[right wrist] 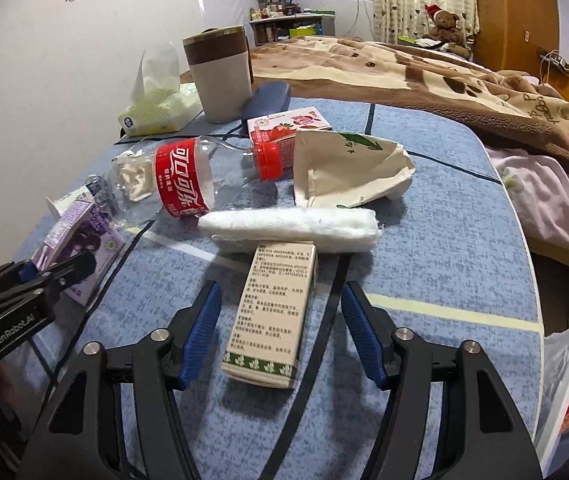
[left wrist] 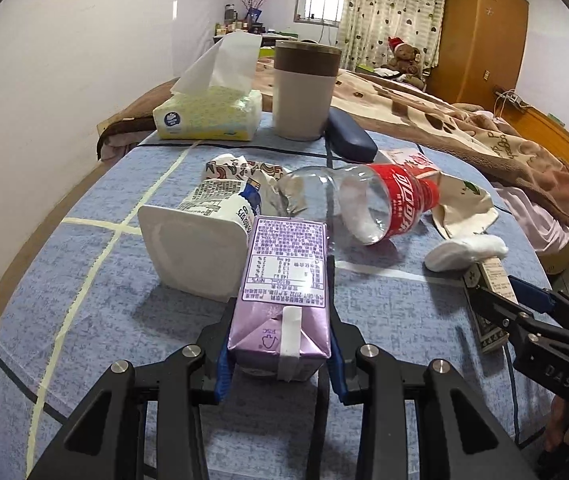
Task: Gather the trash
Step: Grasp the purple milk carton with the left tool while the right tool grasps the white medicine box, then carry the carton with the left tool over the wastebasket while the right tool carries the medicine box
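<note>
Your left gripper [left wrist: 280,340] clamps purple carton [left wrist: 284,280] lying on blue tablecloth [left wrist: 84,320], beside white tub [left wrist: 192,248]. Your right gripper [right wrist: 280,320] straddles white-green box [right wrist: 272,312], pads clear of both sides, under rolled tissue [right wrist: 292,226].

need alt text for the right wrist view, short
The right gripper has its blue-padded fingers open around a small white box on a blue tablecloth. Behind lie a roll of white padding, an empty cola bottle and a crushed paper cup.
</note>
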`<action>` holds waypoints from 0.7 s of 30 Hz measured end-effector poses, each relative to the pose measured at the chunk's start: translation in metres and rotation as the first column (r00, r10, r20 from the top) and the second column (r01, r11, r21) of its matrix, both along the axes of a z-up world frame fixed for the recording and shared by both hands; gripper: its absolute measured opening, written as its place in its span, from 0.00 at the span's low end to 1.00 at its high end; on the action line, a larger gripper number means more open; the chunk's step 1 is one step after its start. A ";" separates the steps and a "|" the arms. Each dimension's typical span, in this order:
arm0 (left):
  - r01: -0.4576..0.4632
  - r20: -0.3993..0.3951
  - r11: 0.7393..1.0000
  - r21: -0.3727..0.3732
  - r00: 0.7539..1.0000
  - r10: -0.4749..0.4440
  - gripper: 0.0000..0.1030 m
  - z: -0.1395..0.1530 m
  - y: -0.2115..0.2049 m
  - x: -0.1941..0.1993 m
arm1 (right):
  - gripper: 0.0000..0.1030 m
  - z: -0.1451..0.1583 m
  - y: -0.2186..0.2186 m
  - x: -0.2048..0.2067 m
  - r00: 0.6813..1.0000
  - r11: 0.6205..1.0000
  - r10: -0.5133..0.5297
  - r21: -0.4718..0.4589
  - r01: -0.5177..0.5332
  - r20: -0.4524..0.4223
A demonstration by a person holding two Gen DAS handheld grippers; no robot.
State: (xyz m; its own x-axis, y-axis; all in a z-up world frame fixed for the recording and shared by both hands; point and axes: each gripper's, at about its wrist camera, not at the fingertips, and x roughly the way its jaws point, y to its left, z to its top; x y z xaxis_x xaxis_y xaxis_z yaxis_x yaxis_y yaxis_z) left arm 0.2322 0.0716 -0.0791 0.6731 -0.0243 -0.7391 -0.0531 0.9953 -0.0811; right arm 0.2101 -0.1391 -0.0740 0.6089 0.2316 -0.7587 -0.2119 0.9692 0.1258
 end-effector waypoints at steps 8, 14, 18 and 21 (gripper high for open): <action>0.010 -0.001 1.000 -0.002 1.000 -0.010 0.37 0.001 -0.003 -0.003 | 0.35 0.000 0.003 -0.003 1.000 1.000 0.006 0.013 -0.006 -0.005; 0.026 0.010 1.000 0.014 1.000 -0.026 0.37 0.005 -0.011 -0.013 | 0.32 0.000 0.002 -0.009 1.000 1.000 0.001 0.030 0.000 -0.005; 0.031 0.016 0.999 0.013 0.999 -0.031 0.37 0.008 -0.016 -0.020 | 0.32 0.002 -0.001 -0.015 1.000 0.999 -0.004 0.041 0.004 -0.001; 0.040 0.027 0.999 0.014 0.999 -0.040 0.37 0.011 -0.019 -0.027 | 0.32 0.006 -0.002 -0.020 1.000 0.999 -0.006 0.041 0.005 0.011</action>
